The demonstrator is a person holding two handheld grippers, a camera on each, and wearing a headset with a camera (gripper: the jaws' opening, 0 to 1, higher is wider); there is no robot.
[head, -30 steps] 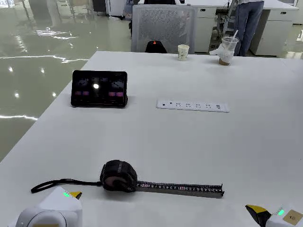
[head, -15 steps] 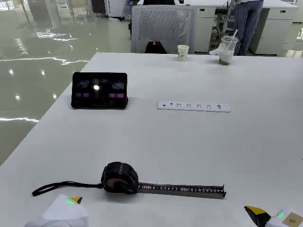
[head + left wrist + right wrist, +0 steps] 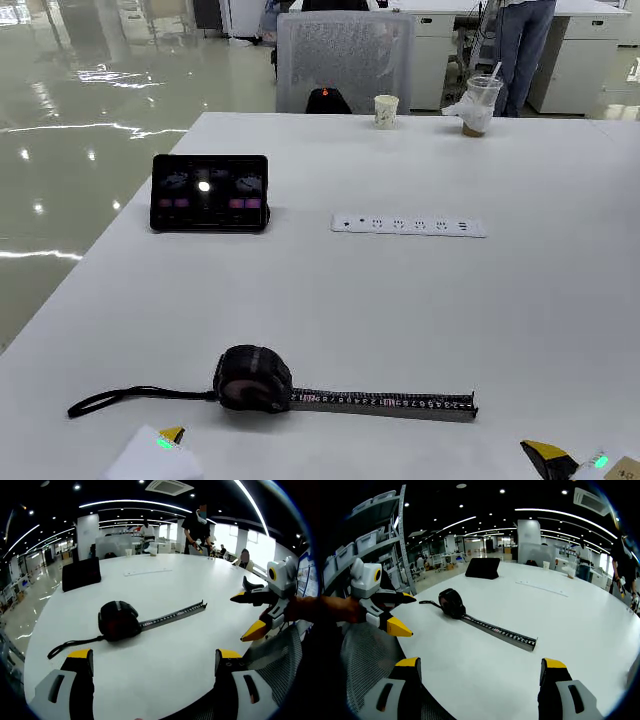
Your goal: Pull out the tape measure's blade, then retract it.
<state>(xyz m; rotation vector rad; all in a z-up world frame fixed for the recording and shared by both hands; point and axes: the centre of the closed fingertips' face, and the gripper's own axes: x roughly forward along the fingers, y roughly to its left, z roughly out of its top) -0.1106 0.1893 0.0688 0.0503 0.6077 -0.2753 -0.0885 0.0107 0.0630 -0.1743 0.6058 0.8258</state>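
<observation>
A black tape measure (image 3: 252, 379) lies near the front edge of the white table (image 3: 400, 290), its blade (image 3: 385, 403) pulled out to the right and its wrist strap (image 3: 130, 396) trailing left. Nothing holds it. In the left gripper view the tape measure (image 3: 119, 620) sits ahead of my open left gripper (image 3: 154, 664), apart from it. In the right gripper view the tape measure (image 3: 452, 602) and its blade (image 3: 500, 630) lie ahead of my open right gripper (image 3: 479, 671). The left gripper (image 3: 160, 447) and right gripper (image 3: 562, 462) peek in at the bottom edge of the head view.
A dark tablet (image 3: 209, 191) stands at the left of the table, and a white power strip (image 3: 408, 225) lies mid-table. A paper cup (image 3: 387, 110) and a plastic cup with a straw (image 3: 479, 106) stand at the far edge. A grey chair (image 3: 345, 60) sits behind.
Both grippers have drawn back toward the bottom edge of the head view, the left one most. The tape measure and its extended blade have stayed put.
</observation>
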